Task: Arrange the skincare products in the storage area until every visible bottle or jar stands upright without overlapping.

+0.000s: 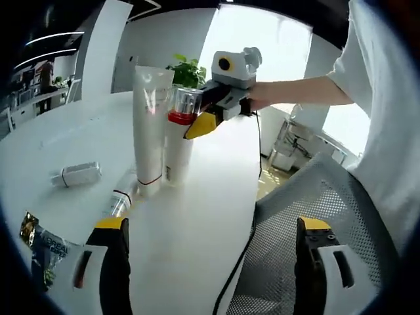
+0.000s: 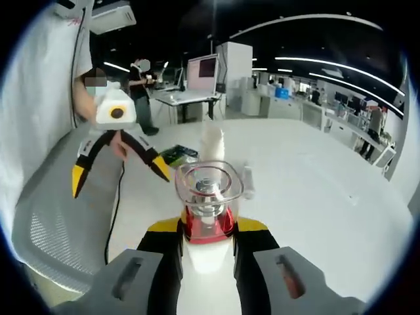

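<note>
R gripper [image 2: 207, 241] is clamped on the pump bottle [image 2: 209, 216], jaws pressed to either side of its red collar just under the clear cap. In the left gripper view the same bottle [image 1: 178, 141] stands upright on the white table [image 1: 197, 216], touching or just beside a tall white tube [image 1: 151, 125], also upright. L gripper [image 1: 210, 262] hangs free w/ jaws spread wide, nothing between them. Ahead of its L jaw lies a small clear bottle [image 1: 121, 197] on its side; farther L a white box-like item [image 1: 77, 174], prob. lying flat. A dark sachet [image 1: 46, 246] sits beside that jaw. Mesh chair [image 1: 308, 197] by the R jaw.
</note>
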The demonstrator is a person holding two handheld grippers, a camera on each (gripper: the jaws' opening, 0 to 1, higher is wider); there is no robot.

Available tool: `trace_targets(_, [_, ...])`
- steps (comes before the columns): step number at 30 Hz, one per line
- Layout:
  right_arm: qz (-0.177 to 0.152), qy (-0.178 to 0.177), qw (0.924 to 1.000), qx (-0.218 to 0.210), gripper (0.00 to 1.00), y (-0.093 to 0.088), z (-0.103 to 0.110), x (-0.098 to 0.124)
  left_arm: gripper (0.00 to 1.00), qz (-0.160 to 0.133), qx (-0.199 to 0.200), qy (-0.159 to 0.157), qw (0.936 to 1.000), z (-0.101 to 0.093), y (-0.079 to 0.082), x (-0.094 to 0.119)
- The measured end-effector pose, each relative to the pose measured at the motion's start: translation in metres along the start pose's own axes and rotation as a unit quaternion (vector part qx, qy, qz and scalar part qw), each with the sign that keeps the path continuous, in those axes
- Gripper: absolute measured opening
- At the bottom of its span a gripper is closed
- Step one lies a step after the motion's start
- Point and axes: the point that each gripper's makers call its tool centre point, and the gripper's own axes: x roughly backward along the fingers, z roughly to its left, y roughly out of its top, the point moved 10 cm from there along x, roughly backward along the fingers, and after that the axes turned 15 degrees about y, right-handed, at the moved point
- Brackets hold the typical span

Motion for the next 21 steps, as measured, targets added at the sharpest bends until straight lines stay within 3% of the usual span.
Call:
trace_targets(11, [-0.001,0.000,1.0000,0.003,0.29,0.000,-0.010,0.000,0.96,0.012,0.037,0.005,0.9992,0.007,-0.003,0.009])
trace_targets(13, [-0.004,0.000,1.0000,0.000,0.29,0.000,-0.011,0.000,0.92,0.010,0.037,0.011,0.9992,0.007,-0.002,0.009])
trace_targets(18, [-0.002,-0.002,1.0000,-0.002,0.29,0.001,-0.010,0.000,0.93,0.001,0.062,0.002,0.9981,0.005,0.003,0.009])
trace_targets(21, [0.029,0.000,0.9995,-0.014,0.37,-0.004,-0.008,-0.002,0.99,-0.001,0.081,0.010,0.9966,0.003,0.008,0.009])
